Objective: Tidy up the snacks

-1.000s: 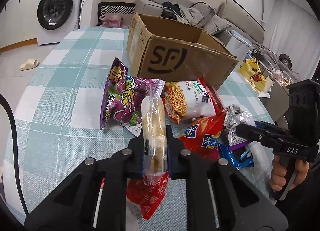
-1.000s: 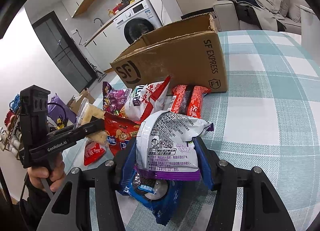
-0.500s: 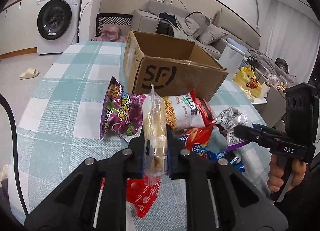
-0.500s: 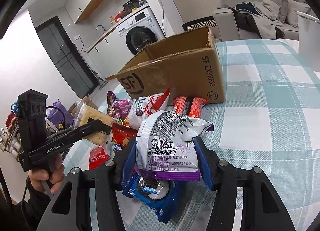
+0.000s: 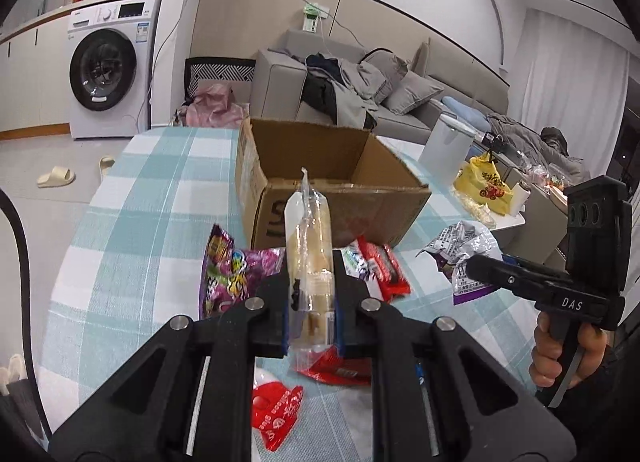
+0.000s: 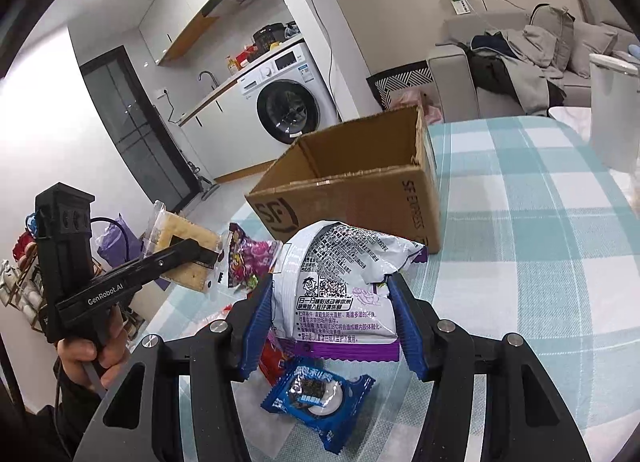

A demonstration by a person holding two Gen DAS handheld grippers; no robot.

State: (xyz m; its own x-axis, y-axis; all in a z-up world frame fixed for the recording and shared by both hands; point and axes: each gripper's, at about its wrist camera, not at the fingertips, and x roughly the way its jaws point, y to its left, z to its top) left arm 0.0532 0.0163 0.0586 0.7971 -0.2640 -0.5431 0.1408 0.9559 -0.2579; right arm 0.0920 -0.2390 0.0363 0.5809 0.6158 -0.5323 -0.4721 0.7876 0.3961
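Item 1. Cracker pack (image 5: 310, 258), clear wrapper, pale square crackers stacked inside. It stood upright at the centre of the left wrist view, pinched at its lower half between the jaws of the left gripper (image 5: 311, 316), which were pressed hard against the film. Judged light, stiff along the stack, brittle under a hard squeeze; the wrapper looked slick. Best held across the stack's flat faces, not by the twisted top seal.

Item 2. White-and-purple snack bag (image 6: 338, 282), printed back panel facing the camera. It sat between the blue pads of the right gripper (image 6: 330, 322), whose jaws stood partly apart and closed on the bag's two sides. Judged light, puffy and soft, contents crushable; a hold near the purple bottom seam looked safest.

Item 3. Open SF Express cardboard box (image 5: 344, 198), at 12 o'clock of both held packs, on the checked tablecloth (image 6: 540, 262); apparently empty as far as could be seen.

Item 4. Loose stock on the table, near the box: purple candy bag (image 5: 232, 274) at 10 o'clock of the cracker pack, red wrapped bars (image 5: 380, 266) at 2 o'clock, blue sandwich-cookie packet (image 6: 320, 398) at 6 o'clock of the right gripper.
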